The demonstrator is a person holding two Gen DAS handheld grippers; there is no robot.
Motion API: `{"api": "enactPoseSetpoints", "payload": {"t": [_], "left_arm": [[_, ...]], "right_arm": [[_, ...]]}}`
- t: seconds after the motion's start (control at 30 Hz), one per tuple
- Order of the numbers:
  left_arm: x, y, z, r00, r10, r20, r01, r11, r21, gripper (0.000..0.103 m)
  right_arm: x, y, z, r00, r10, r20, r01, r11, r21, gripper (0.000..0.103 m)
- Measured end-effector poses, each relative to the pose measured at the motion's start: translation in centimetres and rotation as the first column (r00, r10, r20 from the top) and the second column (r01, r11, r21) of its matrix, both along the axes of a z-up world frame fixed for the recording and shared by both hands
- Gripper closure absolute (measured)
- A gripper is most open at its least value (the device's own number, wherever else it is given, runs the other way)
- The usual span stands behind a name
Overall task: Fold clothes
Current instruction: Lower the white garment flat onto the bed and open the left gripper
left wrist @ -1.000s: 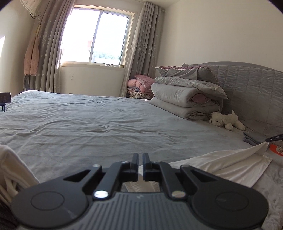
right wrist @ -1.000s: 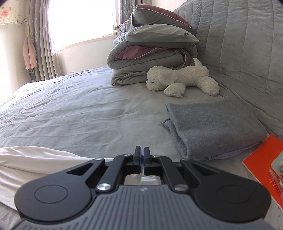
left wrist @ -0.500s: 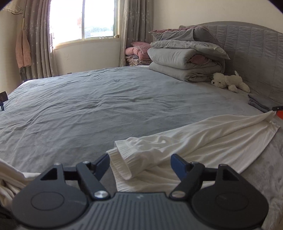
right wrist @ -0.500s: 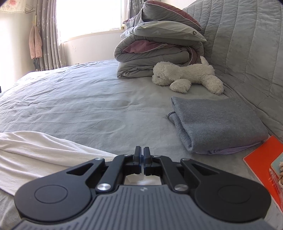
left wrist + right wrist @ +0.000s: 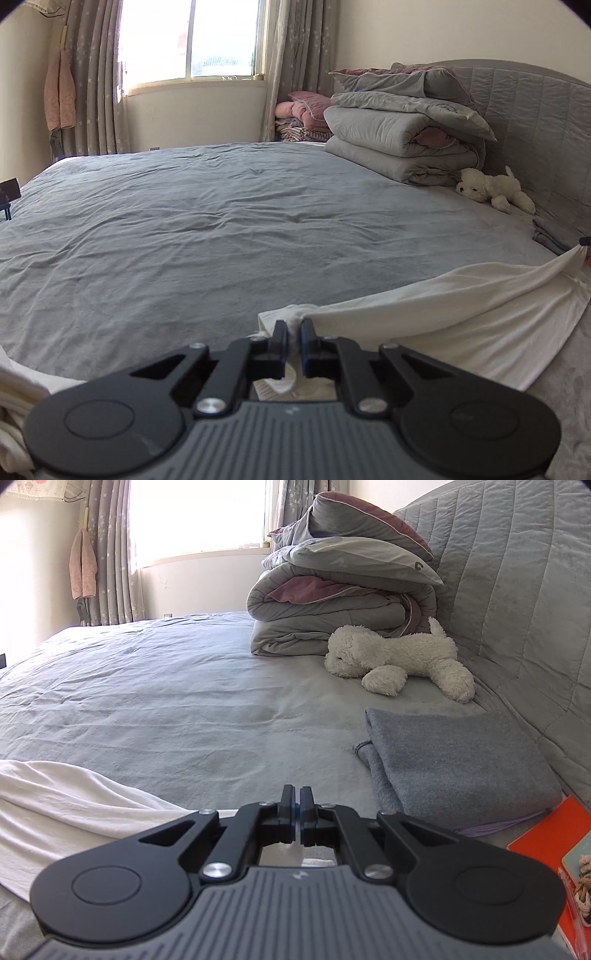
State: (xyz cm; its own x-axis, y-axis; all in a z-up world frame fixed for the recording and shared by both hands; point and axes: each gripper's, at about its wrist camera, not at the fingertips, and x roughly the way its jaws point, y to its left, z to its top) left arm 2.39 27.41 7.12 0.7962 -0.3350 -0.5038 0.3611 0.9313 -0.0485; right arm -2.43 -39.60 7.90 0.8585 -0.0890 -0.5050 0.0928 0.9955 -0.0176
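Nearest in the left wrist view, the left gripper (image 5: 291, 341) has its fingers clenched on a bunched edge of the white garment (image 5: 461, 314), which lies along the near side of the bed (image 5: 221, 229). The cloth runs taut to its far corner, where the right gripper (image 5: 296, 814) pinches it; that grasp shows only at the edge of the left view, and in the right wrist view the fingers are pressed together with white fabric just behind them. This looks like the start of a fold: both ends held, the garment stretched between them. Next, both held ends likely need lifting together and carrying across. Beyond lie a folded grey cloth (image 5: 454, 764), an orange book (image 5: 546, 845), a white plush dog (image 5: 399, 657) and stacked quilts (image 5: 332, 602). No writing is legible.
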Motion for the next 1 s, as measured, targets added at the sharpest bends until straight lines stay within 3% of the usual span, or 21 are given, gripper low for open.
{"api": "enactPoseSetpoints", "payload": {"t": [0.23, 0.4, 0.73, 0.87, 1.0], "left_arm": [[-0.8, 1.7, 1.0, 1.0, 0.011, 0.026, -0.012, 1.0, 0.019, 0.096], [-1.9, 1.7, 0.6, 0.999, -0.04, 0.033, 0.037, 0.997, 0.07, 0.096], [-2.8, 1.2, -1.7, 0.997, -0.08, 0.016, 0.076, 0.981, 0.18, 0.096], [-2.2, 1.0, -1.2, 0.998, -0.065, 0.022, 0.06, 0.983, 0.172, 0.096], [-3.1, 0.6, -1.4, 0.995, -0.096, 0.025, 0.089, 0.975, 0.206, 0.096]], "right_arm": [[-0.3, -0.5, 1.0, 1.0, 0.002, 0.021, -0.002, 1.0, -0.001, 0.102], [-1.6, -0.2, 1.3, 0.999, 0.039, 0.019, -0.039, 0.999, -0.028, 0.102], [-3.1, 0.3, -1.1, 0.996, 0.084, -0.043, -0.088, 0.991, -0.099, 0.102], [-1.2, 0.2, 0.5, 0.998, 0.065, -0.009, -0.065, 0.986, -0.155, 0.102], [-2.8, 1.1, 2.7, 0.99, 0.091, 0.105, -0.069, 0.978, -0.196, 0.102]]}}
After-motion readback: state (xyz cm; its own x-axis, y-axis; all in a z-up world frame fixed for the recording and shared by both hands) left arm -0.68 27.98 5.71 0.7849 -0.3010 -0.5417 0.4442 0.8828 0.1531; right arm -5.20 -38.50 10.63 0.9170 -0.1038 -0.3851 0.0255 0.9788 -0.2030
